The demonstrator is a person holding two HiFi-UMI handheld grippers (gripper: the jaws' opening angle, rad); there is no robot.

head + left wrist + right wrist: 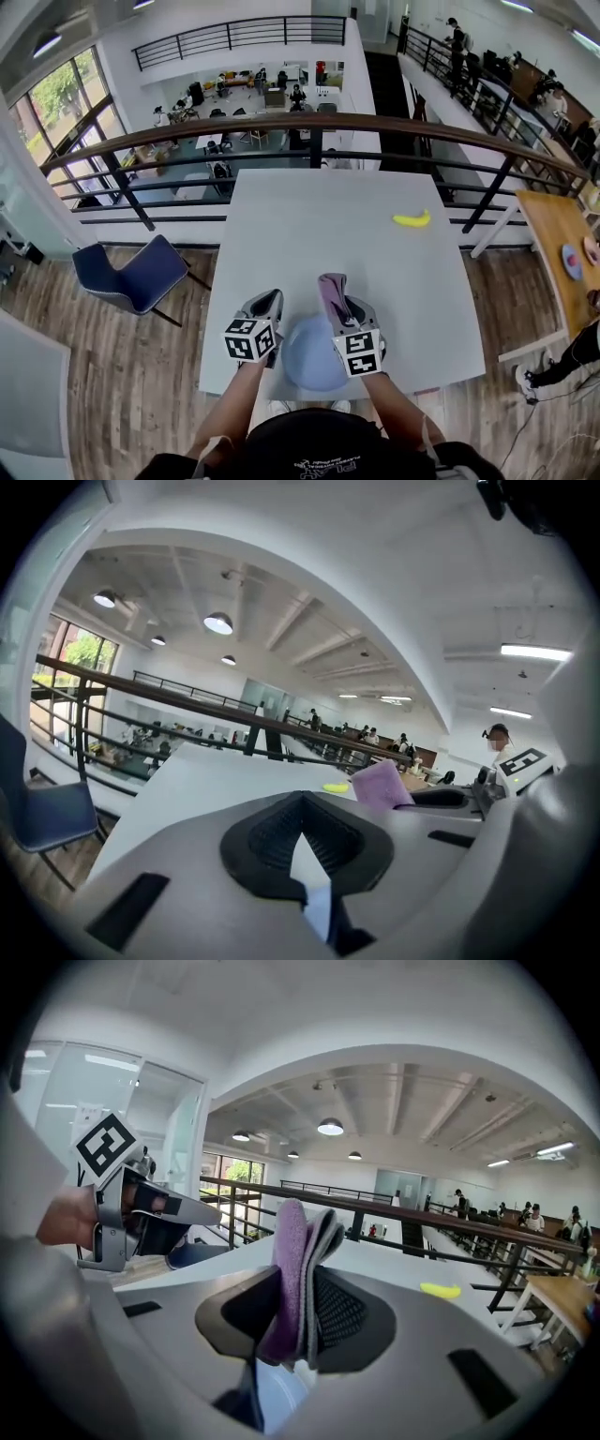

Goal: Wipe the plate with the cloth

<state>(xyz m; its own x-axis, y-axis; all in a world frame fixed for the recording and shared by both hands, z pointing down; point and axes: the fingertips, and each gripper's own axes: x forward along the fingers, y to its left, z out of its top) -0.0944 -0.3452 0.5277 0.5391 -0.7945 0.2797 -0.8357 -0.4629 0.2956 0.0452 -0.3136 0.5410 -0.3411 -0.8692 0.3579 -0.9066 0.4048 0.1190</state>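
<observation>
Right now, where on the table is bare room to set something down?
Bare: the white table's far and left parts, up to the yellow banana; also the right strip nearer than it. Crowded: near edge, round pale blue plate between left gripper and right gripper.

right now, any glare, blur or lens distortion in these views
Head view: sharp, evenly lit, railing bowed by the wide lens. Left gripper view: strong fisheye, black corners, ceiling lamp bright without flare. Right gripper view: same fisheye, cloth sharp up close, banana small but clear.
</observation>
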